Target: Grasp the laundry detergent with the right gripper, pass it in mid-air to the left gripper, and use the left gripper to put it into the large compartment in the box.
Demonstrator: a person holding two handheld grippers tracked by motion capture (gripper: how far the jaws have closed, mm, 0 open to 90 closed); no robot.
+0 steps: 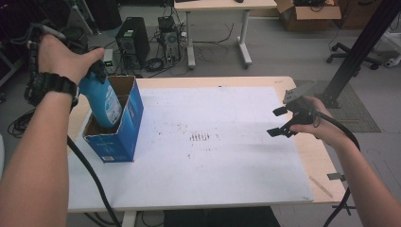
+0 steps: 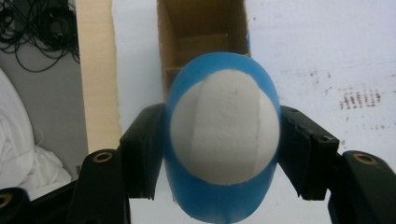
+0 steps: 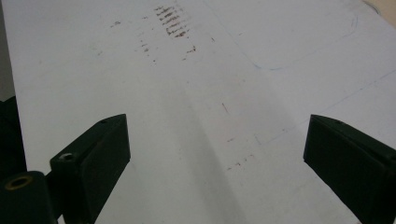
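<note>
A blue bottle [image 1: 102, 101] with a white label hangs tilted, its lower end inside an open blue cardboard box [image 1: 124, 124] at the table's left edge. My left gripper [image 1: 97, 71] is shut on the bottle's top end. In the left gripper view the two black jaws press on both sides of the blue bottle [image 2: 222, 135], whose white face points at the camera, above the brown inside of the box [image 2: 201, 35]. My right gripper [image 1: 281, 122] hovers open over the white sheet at the right, nothing between its jaws. The right gripper [image 3: 215, 154] looks down on bare white sheet [image 3: 196, 84].
A white sheet [image 1: 208, 142] with dark smudges [image 1: 199, 137] covers most of the wooden table [image 1: 326, 161]. Behind the table stand a computer tower [image 1: 132, 40], cables, another desk [image 1: 222, 5] and a cardboard carton [image 1: 309, 14]. A black post [image 1: 359, 47] rises at the right.
</note>
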